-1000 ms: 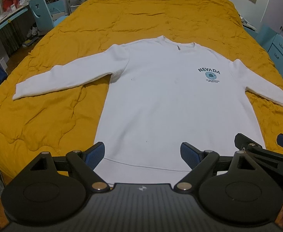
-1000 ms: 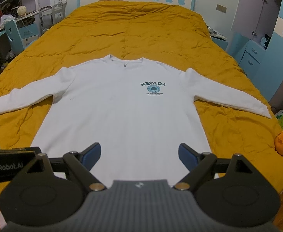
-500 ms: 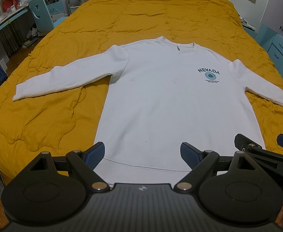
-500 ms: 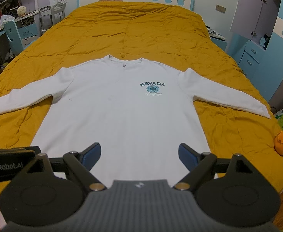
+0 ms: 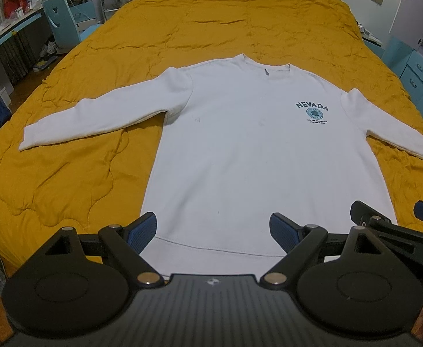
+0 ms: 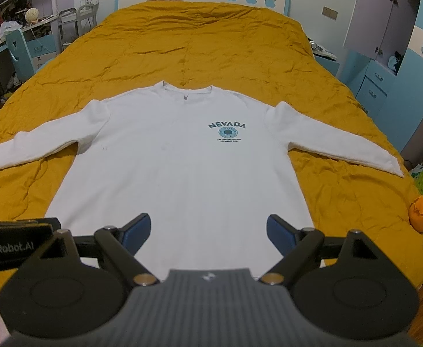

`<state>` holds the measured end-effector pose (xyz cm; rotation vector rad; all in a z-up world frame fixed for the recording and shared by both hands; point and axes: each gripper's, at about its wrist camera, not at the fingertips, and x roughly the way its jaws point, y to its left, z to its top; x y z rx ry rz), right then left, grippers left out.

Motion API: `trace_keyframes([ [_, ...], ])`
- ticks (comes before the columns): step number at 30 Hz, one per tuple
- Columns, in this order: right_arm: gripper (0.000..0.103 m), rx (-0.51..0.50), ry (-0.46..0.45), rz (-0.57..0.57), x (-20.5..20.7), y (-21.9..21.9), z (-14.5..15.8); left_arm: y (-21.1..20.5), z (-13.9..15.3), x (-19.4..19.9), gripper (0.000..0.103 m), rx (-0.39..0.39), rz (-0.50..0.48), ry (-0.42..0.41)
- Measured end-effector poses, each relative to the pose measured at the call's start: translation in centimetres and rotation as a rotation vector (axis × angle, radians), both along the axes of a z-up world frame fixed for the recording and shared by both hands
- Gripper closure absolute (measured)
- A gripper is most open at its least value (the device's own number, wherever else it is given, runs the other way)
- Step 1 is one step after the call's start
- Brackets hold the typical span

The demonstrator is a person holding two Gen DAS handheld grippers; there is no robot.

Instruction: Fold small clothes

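A white long-sleeved sweatshirt (image 5: 255,150) with a teal NEVADA print lies flat, front up, on the orange quilt, both sleeves spread out; it also shows in the right wrist view (image 6: 182,167). My left gripper (image 5: 213,231) is open and empty, held above the sweatshirt's bottom hem. My right gripper (image 6: 208,230) is open and empty, also above the hem, to the right of the left one. The right gripper shows at the right edge of the left wrist view (image 5: 396,219).
The orange quilt (image 5: 66,159) covers a wide bed. A desk and blue chair (image 5: 61,20) stand to the left. Blue drawers (image 6: 373,89) stand to the right. An orange ball-like object (image 6: 421,212) sits at the bed's right edge.
The right wrist view has shifted very slightly; the sweatshirt and both open grippers are otherwise as before.
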<state>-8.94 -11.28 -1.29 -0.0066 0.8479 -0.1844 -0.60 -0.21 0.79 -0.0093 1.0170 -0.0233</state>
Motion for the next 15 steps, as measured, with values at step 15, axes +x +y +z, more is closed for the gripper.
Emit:
trace_keyframes([
  [15,0.02,0.003,0.013,-0.002,0.61,-0.21,-0.4,-0.1,-0.45,0.63,0.0,-0.005,-0.004,0.011],
])
